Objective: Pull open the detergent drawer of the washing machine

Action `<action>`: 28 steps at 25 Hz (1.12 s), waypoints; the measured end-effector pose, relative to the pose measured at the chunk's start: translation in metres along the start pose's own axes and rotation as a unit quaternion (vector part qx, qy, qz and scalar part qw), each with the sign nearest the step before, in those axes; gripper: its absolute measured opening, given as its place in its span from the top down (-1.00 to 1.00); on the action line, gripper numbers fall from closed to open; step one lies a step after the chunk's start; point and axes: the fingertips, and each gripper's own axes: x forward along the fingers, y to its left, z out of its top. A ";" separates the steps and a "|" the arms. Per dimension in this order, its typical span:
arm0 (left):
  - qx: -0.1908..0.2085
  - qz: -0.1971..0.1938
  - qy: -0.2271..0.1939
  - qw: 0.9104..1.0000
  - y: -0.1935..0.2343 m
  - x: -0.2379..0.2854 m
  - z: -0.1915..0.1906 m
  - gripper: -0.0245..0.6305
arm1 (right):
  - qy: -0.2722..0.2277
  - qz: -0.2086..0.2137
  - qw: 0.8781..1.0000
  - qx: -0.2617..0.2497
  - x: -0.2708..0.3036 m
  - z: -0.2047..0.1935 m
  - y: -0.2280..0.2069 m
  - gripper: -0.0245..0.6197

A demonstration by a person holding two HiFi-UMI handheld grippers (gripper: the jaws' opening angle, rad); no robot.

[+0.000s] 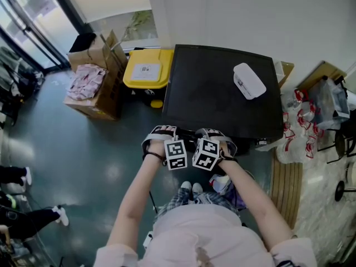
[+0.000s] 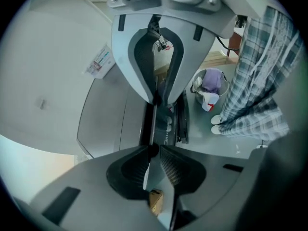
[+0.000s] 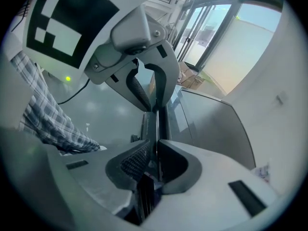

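Observation:
A black washing machine (image 1: pixel 217 93) stands in front of me, seen from above. Both grippers reach down over its front top edge, side by side. My left gripper (image 1: pixel 160 136) has its jaws nearly together with a thin dark edge of the detergent drawer front (image 2: pixel 151 124) pinched between them. In the left gripper view the left gripper (image 2: pixel 154 125) looks along that edge. My right gripper (image 1: pixel 218 137) sits just right of it. Seen in its own view, the right gripper (image 3: pixel 156 125) grips the same thin front edge (image 3: pixel 155 121) the same way. The drawer's face is hidden under the machine's top in the head view.
A white box (image 1: pixel 248 80) lies on the machine's top. A yellow bin (image 1: pixel 147 68) and cardboard boxes (image 1: pixel 97 88) stand to the left. Bags (image 1: pixel 300 118) and a wooden slatted board (image 1: pixel 286 185) are on the right. A bucket with cloth (image 2: pixel 209 83) sits by my feet (image 1: pixel 192 188).

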 end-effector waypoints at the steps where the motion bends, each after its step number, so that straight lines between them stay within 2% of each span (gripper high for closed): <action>1: 0.002 0.001 0.000 1.000 0.001 0.000 0.000 0.66 | 0.001 -0.002 1.000 0.000 0.001 0.000 -0.001 0.73; 18: 0.027 -0.012 -0.010 1.000 -0.004 -0.007 -0.001 0.71 | 0.000 0.005 1.000 0.015 -0.004 0.004 0.004 0.75; 28: 0.027 -0.019 -0.019 0.999 -0.025 -0.018 -0.001 0.72 | -0.009 0.014 1.000 0.017 -0.011 0.005 0.025 0.75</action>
